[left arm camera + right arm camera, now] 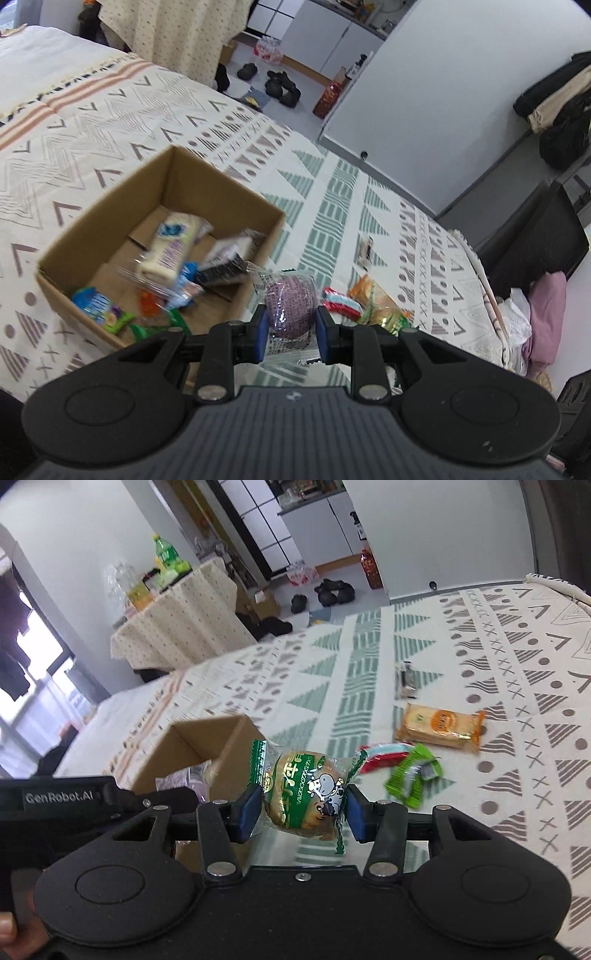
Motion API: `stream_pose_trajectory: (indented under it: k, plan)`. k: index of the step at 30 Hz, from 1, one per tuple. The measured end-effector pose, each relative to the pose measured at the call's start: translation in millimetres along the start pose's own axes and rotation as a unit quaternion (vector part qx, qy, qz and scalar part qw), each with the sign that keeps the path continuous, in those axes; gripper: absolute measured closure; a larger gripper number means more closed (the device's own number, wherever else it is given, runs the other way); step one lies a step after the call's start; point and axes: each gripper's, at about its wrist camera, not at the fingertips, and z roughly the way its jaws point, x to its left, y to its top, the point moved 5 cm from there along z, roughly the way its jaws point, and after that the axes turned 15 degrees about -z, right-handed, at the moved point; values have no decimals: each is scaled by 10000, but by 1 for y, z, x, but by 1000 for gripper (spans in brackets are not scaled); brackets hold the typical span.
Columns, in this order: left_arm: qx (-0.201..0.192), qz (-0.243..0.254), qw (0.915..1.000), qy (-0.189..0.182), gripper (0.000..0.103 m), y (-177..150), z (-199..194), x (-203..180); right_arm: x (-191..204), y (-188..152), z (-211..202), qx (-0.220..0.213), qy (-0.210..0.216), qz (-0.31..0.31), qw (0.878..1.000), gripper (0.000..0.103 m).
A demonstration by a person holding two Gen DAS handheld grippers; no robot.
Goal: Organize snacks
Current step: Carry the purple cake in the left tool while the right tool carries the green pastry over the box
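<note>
While both grippers carry snacks toward the cardboard box (110, 221) on the patterned bedspread (332, 192), the step in hand looks like loading it, and next each must travel over the rim and release. The left gripper (290, 328) pinches a purple wrapped cake (291, 306), narrowly spread; the right gripper (301, 808) clamps a green-wrapped bun (303, 797), seemingly just beside the box's corner.

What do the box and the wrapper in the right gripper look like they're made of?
Box: plain brown cardboard, matte, with raw cut edges. Green wrapper in the right gripper: thin plastic film, glossy, clear in places, with crimped zigzag ends.
</note>
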Motion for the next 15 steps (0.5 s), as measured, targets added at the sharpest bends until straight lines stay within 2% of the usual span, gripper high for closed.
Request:
stream_pose_trajectory:
  k: [6, 15]
  plan:
    - [-212, -117, 9997, 63, 77, 25, -18, 24, 21, 11, 2, -229, 181, 142, 9995, 56]
    - [-347, -393, 9984, 206, 77, 57, -27, 62, 56, 16, 18, -232, 312, 41, 9992, 56]
